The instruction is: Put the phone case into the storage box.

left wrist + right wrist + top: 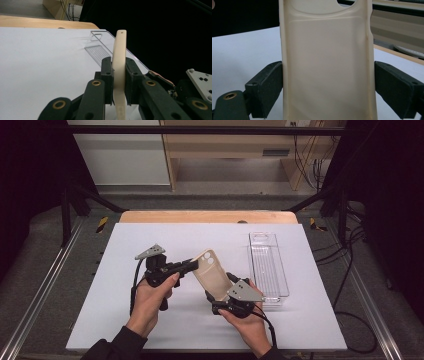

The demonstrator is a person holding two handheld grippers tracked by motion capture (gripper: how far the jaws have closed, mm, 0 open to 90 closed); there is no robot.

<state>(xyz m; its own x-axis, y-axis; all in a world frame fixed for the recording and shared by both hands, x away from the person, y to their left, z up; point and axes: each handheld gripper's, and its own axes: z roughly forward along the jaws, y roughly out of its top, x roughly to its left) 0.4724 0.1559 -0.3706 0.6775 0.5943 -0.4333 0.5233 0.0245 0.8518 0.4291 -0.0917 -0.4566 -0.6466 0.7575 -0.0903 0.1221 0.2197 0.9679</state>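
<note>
High view: a person's left hand comes in from the bottom edge and holds the left gripper above the white table cover, its grey three-cornered plate up and its black jaws pointing right. Those jaws pinch the upper part of a cream phone case, near the camera cut-outs. The case is lifted off the table, tilted, its top end up and to the left. Its lower end sits in the right gripper, held by the right hand, which also enters from the bottom.

Left gripper view — the phone case shows edge-on, a thin upright cream strip, with both jaw pads pressed flat against its two faces. Behind it a clear plastic tray lies on the cover, and part of the right gripper shows at the lower right.

Right gripper view — the phone case stands broad between the two black jaws, which are set wide and touch its left and right edges, so this claw clamps it across its width.

On the high view's right side, the clear plastic tray lies lengthwise near the right edge of the cover, just beside the right gripper.
</note>
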